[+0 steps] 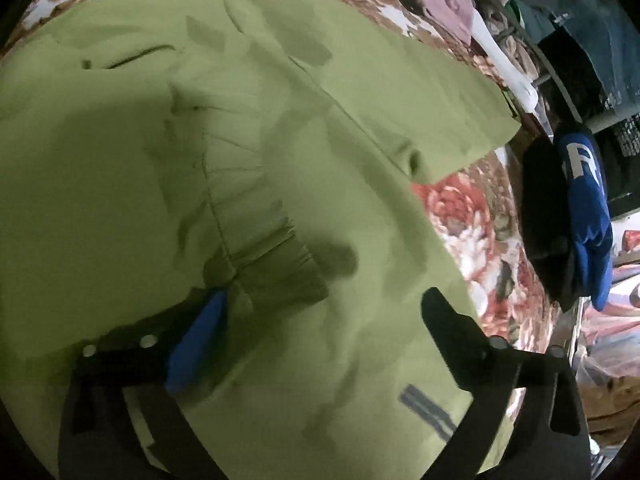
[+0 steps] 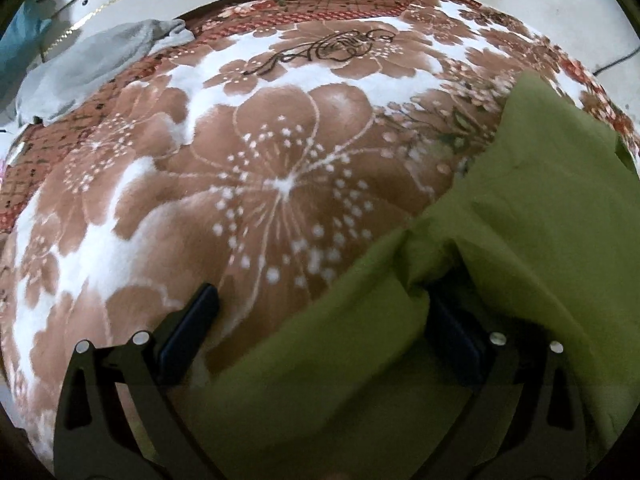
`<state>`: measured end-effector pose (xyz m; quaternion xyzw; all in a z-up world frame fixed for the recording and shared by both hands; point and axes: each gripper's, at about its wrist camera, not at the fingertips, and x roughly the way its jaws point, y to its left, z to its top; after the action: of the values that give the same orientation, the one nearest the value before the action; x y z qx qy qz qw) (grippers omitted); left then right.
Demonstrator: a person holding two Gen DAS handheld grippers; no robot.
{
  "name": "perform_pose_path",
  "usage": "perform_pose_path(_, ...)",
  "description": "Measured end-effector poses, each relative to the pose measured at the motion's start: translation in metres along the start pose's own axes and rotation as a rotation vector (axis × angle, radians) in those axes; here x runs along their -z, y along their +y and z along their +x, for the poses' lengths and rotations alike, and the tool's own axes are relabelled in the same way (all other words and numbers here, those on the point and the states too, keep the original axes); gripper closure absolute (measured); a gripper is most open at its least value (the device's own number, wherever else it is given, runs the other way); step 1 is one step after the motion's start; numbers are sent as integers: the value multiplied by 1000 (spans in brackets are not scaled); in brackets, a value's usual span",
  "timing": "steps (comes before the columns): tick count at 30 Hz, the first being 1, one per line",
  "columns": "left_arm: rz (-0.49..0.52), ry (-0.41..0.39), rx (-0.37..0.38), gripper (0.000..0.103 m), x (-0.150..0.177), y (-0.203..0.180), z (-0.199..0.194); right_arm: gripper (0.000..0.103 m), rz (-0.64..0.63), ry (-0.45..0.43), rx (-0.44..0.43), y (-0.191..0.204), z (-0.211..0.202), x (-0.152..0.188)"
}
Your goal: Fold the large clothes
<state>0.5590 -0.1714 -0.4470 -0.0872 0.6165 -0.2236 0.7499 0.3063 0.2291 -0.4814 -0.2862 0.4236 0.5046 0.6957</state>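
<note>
Green cloth of the garment [image 1: 280,140] fills our near view, lying on the floral bed [image 2: 260,160] and partly folded over itself. Our left claw [image 1: 324,328] stands apart above it; our right claw [image 2: 324,312] is also wide, cloth draped over one finger unpinched, so we judge further folds remain.

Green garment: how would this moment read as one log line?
green garment: spread on floral blanket | left gripper: open above it | right gripper: open at its edge
</note>
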Motion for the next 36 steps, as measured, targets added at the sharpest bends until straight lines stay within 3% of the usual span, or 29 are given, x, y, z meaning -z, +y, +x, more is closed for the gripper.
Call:
perform_pose_path(2, 44, 9, -39, 5, 1, -14, 4, 4, 36, 1, -24, -3, -9, 9)
perform_pose_path(6, 18, 0, -67, 5, 4, -23, -3, 5, -37, -23, -5, 10, -29, 24)
perform_pose_path(11, -9, -9, -236, 5, 9, -21, -19, 5, -121, -88, 32, 22, -68, 38)
perform_pose_path(14, -43, -37, -274, 5, 12, -22, -39, 5, -154, -89, 57, 21, -86, 52)
perform_pose_path(20, -56, -173, -313, 5, 6, -33, -131, 5, -109, 16, 70, -18, -110, 97)
perform_pose_path(22, -49, -236, -359, 5, -1, -30, -173, 5, -95, 54, 87, -39, -123, 119)
perform_pose_path(25, -63, -305, -437, 5, -3, -1, -230, 5, -49, 92, 114, -77, -147, 149)
perform_pose_path(28, -97, -317, -471, 5, 8, 42, -251, 5, 63, 144, 143, -126, -165, 174)
perform_pose_path(32, -141, -297, -549, 5, 48, 119, -240, 5, 218, 148, 199, -192, -189, 190)
perform_pose_path(36, -187, -259, -557, 5, 80, 174, -216, 5, 410, 101, 264, -267, -208, 200)
